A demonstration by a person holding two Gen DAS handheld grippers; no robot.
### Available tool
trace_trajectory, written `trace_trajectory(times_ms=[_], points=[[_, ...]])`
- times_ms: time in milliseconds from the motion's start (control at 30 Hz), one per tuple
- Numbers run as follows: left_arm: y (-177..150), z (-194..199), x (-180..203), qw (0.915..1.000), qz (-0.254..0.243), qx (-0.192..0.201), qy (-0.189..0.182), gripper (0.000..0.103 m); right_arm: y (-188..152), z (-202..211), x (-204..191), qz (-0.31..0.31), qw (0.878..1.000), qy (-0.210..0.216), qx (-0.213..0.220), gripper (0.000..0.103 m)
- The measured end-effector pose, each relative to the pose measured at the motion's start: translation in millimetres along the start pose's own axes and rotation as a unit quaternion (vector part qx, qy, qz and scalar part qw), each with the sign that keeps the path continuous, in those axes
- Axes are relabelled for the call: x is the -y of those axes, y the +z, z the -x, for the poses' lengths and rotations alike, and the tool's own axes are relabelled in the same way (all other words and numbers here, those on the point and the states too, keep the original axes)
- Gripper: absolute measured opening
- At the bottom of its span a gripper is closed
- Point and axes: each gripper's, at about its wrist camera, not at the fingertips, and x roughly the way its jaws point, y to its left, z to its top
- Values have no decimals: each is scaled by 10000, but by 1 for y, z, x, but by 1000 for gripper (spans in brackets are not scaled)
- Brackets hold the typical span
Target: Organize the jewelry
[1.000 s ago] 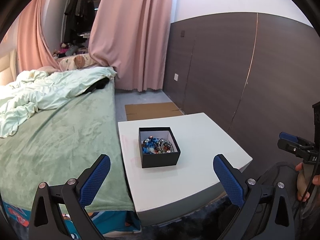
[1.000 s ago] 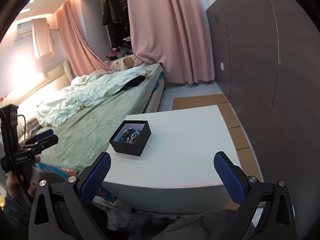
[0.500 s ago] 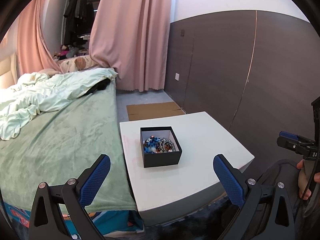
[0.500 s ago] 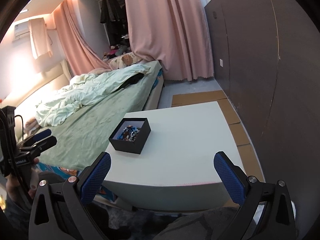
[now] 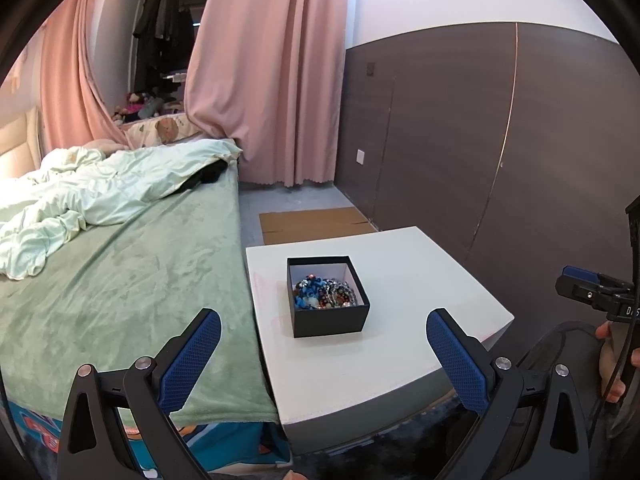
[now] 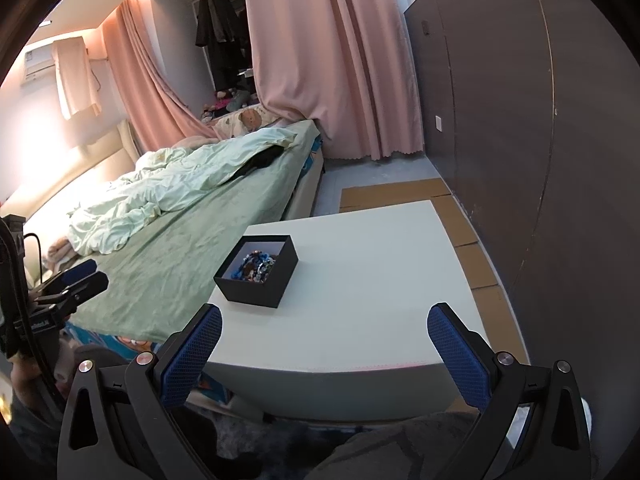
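A black open box [image 5: 327,319] stands on a white low table [image 5: 392,360]. It holds a heap of beaded jewelry [image 5: 324,294], blue and mixed colours. The box also shows in the right wrist view [image 6: 256,284], with the jewelry [image 6: 256,266] inside. My left gripper [image 5: 323,354] is open and empty, held short of the table's near edge, below the box. My right gripper [image 6: 324,348] is open and empty, over the table's near edge, right of the box. The right gripper also shows at the far right of the left wrist view [image 5: 592,288].
A bed with a green cover [image 5: 120,272] and a crumpled pale quilt [image 5: 100,184] lies against the table's left side. A dark panelled wall [image 5: 460,152] runs along the right. Flat cardboard [image 5: 312,220] lies on the floor behind the table. Pink curtains [image 5: 264,72] hang at the back.
Both grippers have moved slightly closer to the table, so the box looks a little larger. Both stay open and empty. The box has not moved.
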Motion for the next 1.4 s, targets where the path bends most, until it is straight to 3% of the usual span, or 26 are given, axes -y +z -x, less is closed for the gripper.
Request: trace_trajectory(times_ms=[1400], points=[[1, 3, 6, 9998, -140, 132, 26, 103, -2, -6, -2, -43, 10000, -32, -70, 103]])
